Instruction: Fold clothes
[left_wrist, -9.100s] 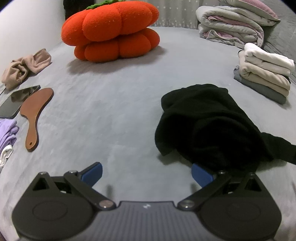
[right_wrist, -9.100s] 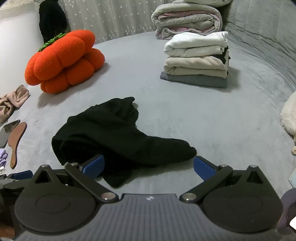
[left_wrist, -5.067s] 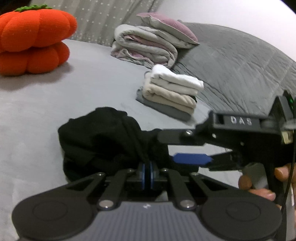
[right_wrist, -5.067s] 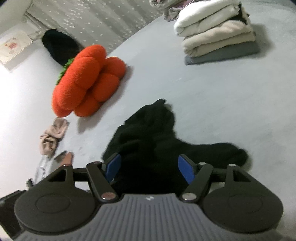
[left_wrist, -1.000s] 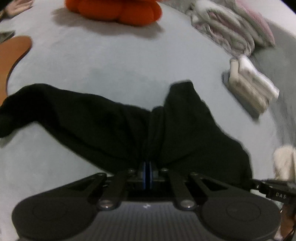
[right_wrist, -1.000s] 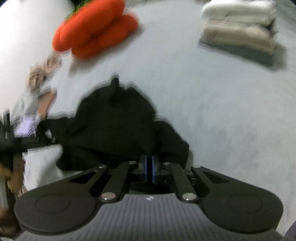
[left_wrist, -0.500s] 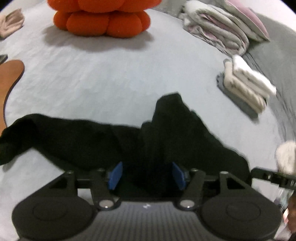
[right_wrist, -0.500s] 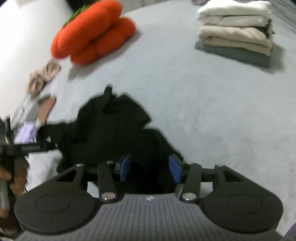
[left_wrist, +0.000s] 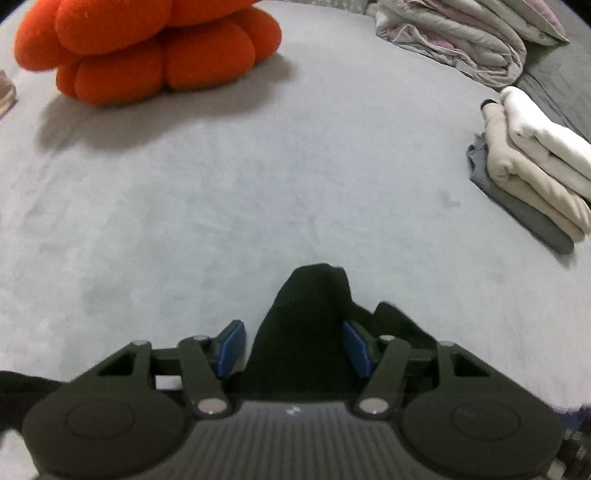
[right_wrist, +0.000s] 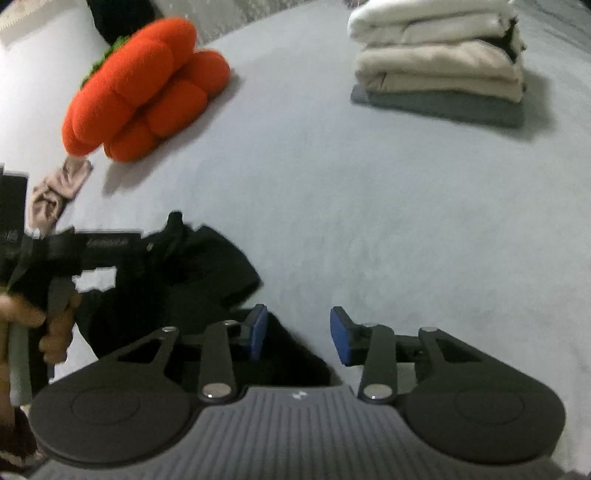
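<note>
While both tools hang low over the grey bed (left_wrist: 258, 192), each has its blue-padded jaws spread apart and grips nothing. From the left wrist camera, the left gripper (left_wrist: 293, 349) straddles a raised peak of the black garment (left_wrist: 310, 317): the dark cloth rises between the two pads, close to the right pad and a little clear of the left one, with neither pad pressing it. More of the same cloth runs off past the right pad, and a strip of it shows at the tool's far left side.

From the right wrist camera, the right gripper (right_wrist: 297, 334) is likewise parted. Its left pad sits over the garment's edge, while its right pad hangs above bare bed. Here the black garment (right_wrist: 192, 269) lies crumpled on the near left part of the bed, spreading from the right tool across to the left tool, whose dark body and the hand (right_wrist: 48, 325) holding its handle appear, somewhat blurred, at the left side.

Toward the far left edge of the bed rests an orange pumpkin cushion (left_wrist: 147, 48), with a beige cloth (right_wrist: 59, 192) crumpled just nearer than it. Toward the far right edge stands a stack of folded clothes (right_wrist: 439, 62), white on top, beige beneath, grey at the bottom. Beyond it in the left view lies a rolled quilt (left_wrist: 454, 40).
</note>
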